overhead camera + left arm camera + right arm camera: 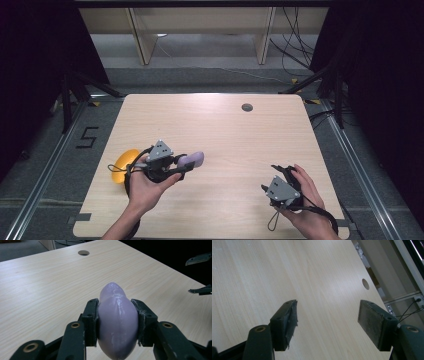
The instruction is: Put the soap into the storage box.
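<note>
A smooth lilac, egg-shaped object (117, 322) sits squeezed between the two black jaws of my left gripper (116, 323), held above the light wooden table (50, 290). From above, the same lilac object (192, 160) pokes out to the right of the left gripper (186, 166), over the table's left half. My right gripper (281, 172) rests near the table's front right corner in a person's hand. Its jaws stand wide apart in the right gripper view (327, 322), with only bare tabletop between them.
An orange, rounded object (123, 165) lies at the table's left edge, partly behind the left hand. A round cable hole (247, 107) sits near the far edge. Black stands and cables border the table on the floor.
</note>
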The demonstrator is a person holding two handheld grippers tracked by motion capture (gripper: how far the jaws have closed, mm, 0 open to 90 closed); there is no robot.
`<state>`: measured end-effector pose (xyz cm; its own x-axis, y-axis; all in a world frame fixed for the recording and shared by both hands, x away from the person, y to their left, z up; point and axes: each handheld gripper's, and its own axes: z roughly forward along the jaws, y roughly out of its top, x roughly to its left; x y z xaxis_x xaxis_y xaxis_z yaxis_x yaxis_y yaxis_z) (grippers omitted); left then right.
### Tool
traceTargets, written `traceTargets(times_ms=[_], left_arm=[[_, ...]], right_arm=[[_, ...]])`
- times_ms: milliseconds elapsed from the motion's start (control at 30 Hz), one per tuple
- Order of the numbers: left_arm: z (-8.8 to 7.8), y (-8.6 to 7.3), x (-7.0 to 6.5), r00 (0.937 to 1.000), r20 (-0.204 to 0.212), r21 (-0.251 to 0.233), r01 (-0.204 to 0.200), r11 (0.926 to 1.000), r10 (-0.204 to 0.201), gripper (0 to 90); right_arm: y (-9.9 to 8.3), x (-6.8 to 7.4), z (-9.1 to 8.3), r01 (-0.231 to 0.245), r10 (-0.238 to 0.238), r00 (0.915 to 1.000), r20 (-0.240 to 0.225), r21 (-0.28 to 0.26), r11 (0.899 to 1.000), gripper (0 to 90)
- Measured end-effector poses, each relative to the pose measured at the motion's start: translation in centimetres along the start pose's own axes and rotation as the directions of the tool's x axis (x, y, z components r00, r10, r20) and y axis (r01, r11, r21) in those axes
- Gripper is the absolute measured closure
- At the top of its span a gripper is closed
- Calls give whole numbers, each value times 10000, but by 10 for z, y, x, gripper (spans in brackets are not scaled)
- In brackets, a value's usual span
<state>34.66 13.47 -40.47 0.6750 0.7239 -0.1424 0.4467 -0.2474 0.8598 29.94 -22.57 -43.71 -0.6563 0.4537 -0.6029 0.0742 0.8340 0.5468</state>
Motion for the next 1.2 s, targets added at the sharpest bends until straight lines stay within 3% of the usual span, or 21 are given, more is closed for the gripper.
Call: traceTargets(times_ms=[67,633,933,1200], left_arm=[[-2,-1,2,10000,-21,-43,-9,10000,9,588],[-23,-6,27,9970,-664,-418,358,9985,-385,587],[-33,-12,42,9907,-1136,-657,680,9955,-752,588],[-46,-19,57,9799,-1651,-932,977,9908,-1122,587]], right_arm=[[0,-1,0,181,-181,9998,-24,-29,9998,325],[0,-1,0,63,-63,10000,8,0,10000,329],[0,-1,1,53,-53,10000,-35,5,10000,331],[0,-1,2,58,-58,10000,-21,22,10000,331]])
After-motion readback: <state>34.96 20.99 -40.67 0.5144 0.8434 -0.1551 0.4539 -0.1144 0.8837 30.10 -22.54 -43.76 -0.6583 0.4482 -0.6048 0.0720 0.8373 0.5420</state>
